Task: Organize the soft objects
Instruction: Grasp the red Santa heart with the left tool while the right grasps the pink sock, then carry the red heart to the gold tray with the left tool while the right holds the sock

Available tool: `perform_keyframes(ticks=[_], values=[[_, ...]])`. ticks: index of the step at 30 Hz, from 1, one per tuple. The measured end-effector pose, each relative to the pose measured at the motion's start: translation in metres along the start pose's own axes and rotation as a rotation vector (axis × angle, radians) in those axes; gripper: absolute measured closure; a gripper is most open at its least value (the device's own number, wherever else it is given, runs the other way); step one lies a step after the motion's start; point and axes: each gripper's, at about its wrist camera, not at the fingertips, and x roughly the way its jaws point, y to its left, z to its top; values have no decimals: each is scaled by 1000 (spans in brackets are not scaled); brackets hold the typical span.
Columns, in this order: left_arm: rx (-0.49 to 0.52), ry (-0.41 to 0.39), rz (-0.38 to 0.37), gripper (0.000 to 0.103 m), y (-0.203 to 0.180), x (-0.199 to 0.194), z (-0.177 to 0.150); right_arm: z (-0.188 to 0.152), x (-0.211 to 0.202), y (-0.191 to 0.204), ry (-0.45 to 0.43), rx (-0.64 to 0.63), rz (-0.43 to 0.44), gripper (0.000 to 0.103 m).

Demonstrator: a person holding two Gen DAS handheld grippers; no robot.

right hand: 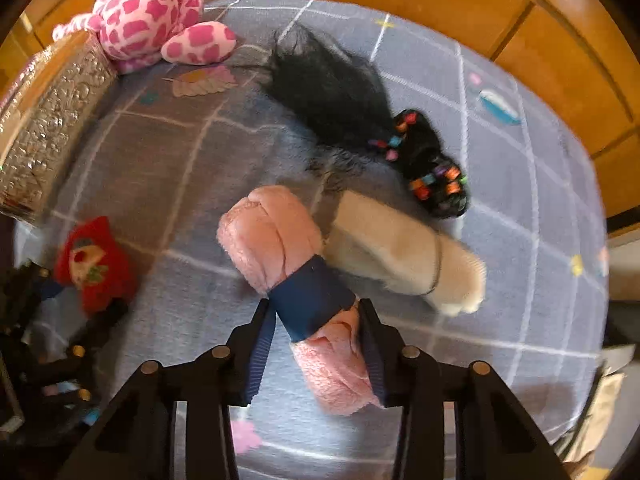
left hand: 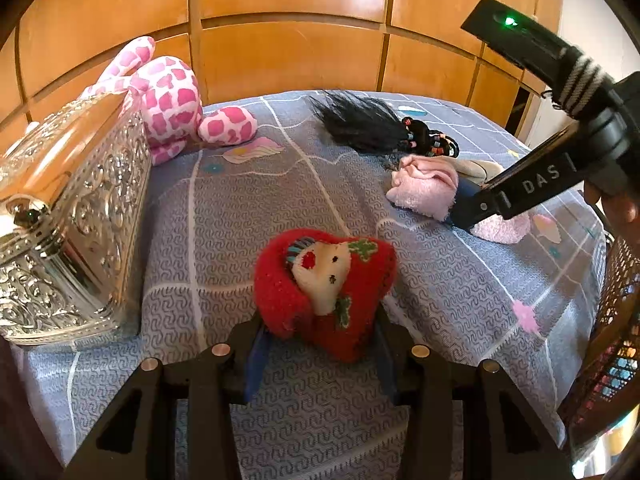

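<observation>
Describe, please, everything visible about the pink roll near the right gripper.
The pink roll is fluffy, fleece-like cloth, rolled up, with a dark blue band around its middle. It lies on the grey patterned sheet, its side touching a beige roll. The right gripper straddles its near half; whether the pads press it is unclear.

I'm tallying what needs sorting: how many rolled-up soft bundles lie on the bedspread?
3: a red roll in the left gripper's jaws, a pink roll between the right gripper's jaws, and a beige roll beside the pink one.

Bed w/ grey-blue sheet (left hand: 248, 216): silver box (left hand: 68, 216), pink-spotted plush (left hand: 172, 100), black hairpiece (right hand: 340, 92), beige roll (right hand: 400, 252).
</observation>
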Motion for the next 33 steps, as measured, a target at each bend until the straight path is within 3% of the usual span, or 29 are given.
perform_keyframes(ticks=[7, 13, 23, 28, 33], values=[[-25, 26, -12, 64, 2, -4, 4, 0, 9, -10, -21, 110, 2, 58], [-48, 37, 1, 66, 4, -14, 13, -14, 11, 3, -101, 131, -61, 58], [-85, -109, 21, 66, 14, -63, 79, -20, 4, 23, -129, 114, -108, 58], [-156, -164, 98, 66, 49, -86, 112, -22, 0, 24, -133, 109, -112, 58], [-283, -195, 223, 66, 104, -102, 123, -23, 1, 28, -137, 103, -115, 58]])
